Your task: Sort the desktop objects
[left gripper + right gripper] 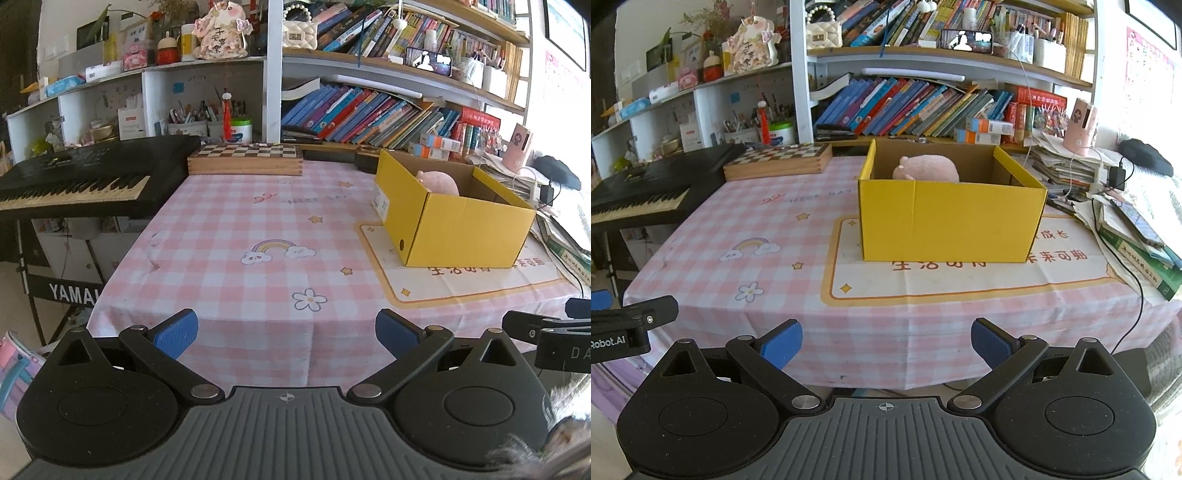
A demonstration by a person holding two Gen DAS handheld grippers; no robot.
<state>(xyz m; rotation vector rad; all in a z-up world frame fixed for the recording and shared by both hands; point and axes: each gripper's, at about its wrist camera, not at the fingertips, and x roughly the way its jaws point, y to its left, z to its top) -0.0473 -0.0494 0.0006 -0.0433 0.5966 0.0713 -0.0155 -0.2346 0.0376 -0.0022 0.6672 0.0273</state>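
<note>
Plush toy (927, 168) is lying inside the yellow box (951, 221), far ahead of both spread, empty grippers (286, 334) (886, 341); looking soft and light, it is probably best pinched across its rounded top.

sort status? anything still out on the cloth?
Looks near done: the pink plush sits inside the yellow box. Nothing in hand; left tool and right tool are open and empty. No loose items show on the checked tablecloth.
</note>
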